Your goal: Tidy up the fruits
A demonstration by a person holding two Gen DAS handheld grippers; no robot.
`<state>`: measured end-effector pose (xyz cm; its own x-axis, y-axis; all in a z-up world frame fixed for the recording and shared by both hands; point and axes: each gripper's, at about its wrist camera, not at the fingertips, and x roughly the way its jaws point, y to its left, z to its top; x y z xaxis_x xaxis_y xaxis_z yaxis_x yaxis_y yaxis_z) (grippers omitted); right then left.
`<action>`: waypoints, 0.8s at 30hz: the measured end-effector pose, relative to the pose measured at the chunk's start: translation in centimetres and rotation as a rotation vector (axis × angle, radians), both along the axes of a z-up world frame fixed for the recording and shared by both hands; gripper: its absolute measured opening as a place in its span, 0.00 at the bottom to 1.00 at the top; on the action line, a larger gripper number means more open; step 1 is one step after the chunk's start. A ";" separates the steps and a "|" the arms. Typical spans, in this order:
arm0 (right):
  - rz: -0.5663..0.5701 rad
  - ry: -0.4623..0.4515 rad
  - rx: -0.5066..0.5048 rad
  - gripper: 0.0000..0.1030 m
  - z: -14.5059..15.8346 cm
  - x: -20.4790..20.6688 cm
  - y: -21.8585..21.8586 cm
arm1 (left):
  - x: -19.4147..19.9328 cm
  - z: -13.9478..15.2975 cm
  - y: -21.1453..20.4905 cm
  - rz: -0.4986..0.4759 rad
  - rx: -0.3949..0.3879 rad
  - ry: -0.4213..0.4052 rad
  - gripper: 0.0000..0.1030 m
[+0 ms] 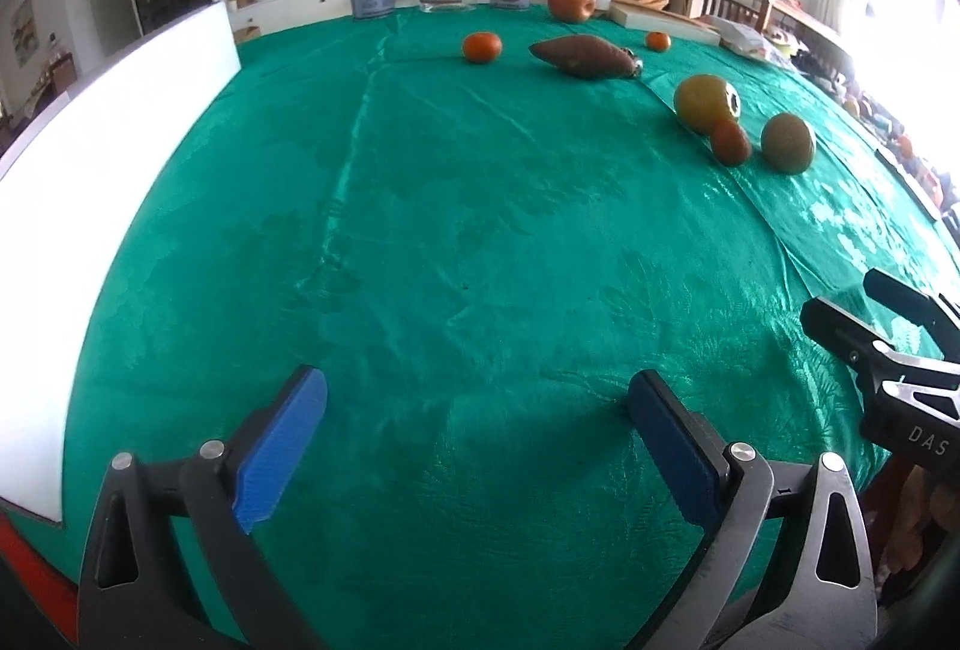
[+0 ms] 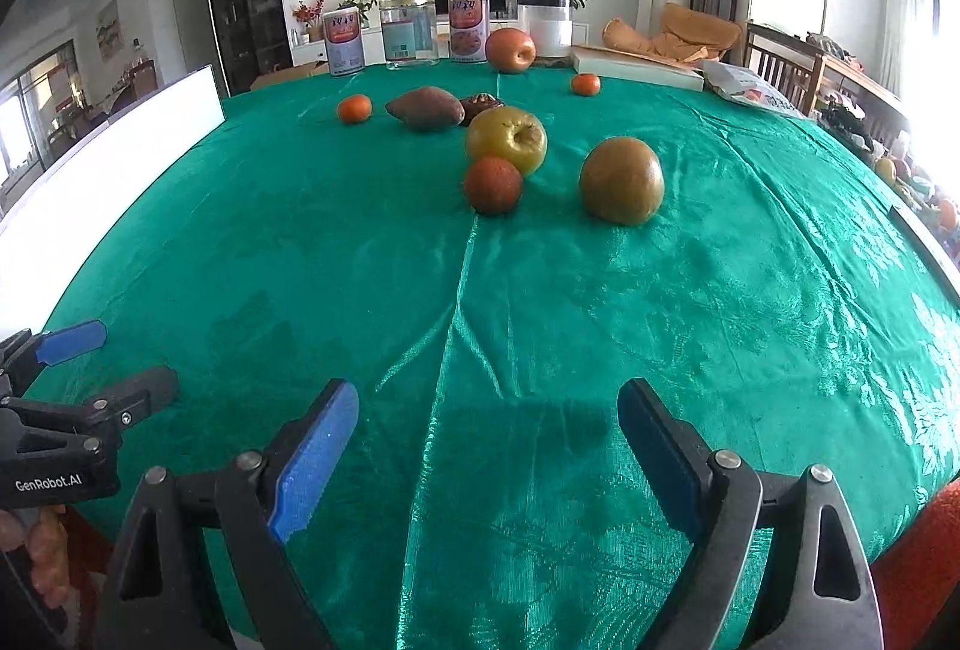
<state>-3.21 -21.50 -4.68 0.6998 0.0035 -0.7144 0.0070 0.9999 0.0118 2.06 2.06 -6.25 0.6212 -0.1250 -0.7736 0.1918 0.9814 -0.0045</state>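
Both grippers, left gripper [image 1: 477, 446] and right gripper [image 2: 486, 461], hang wide and empty over green cloth [image 2: 420, 290]; fruits scattered beyond, brown pear [image 2: 621, 180] nearest, likely first pick.

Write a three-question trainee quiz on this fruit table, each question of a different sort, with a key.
1. True or false: the right tool is shut on a fruit.
2. Multiple choice: what lies directly beside the sweet potato on the green tablecloth? A) a banana B) a small orange C) a knife
3. Fill in: the small red fruit touches the yellow-green ____ behind it.

Key: 1 false, both the right and the left tool stand open and empty over bare cloth. 2 B. 3 apple.
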 end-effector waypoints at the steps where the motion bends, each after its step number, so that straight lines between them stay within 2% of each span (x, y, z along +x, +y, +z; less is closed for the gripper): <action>1: -0.002 0.003 0.002 0.86 -0.1 0.0 -0.1 | 0.0 0.0 0.0 -0.001 0.001 0.001 0.98; 10: -0.007 0.018 0.003 0.86 -0.3 0.0 -0.1 | 0.0 -0.1 0.1 -0.007 0.006 -0.001 0.99; 24: 0.001 0.025 -0.016 0.95 -0.4 -0.1 0.2 | 0.0 -0.1 0.1 -0.008 0.007 -0.004 1.00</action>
<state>-3.34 -21.31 -5.08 0.6819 -0.0070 -0.7314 0.0059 1.0000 -0.0041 2.06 2.16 -6.35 0.6236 -0.1248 -0.7717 0.2000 0.9798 0.0032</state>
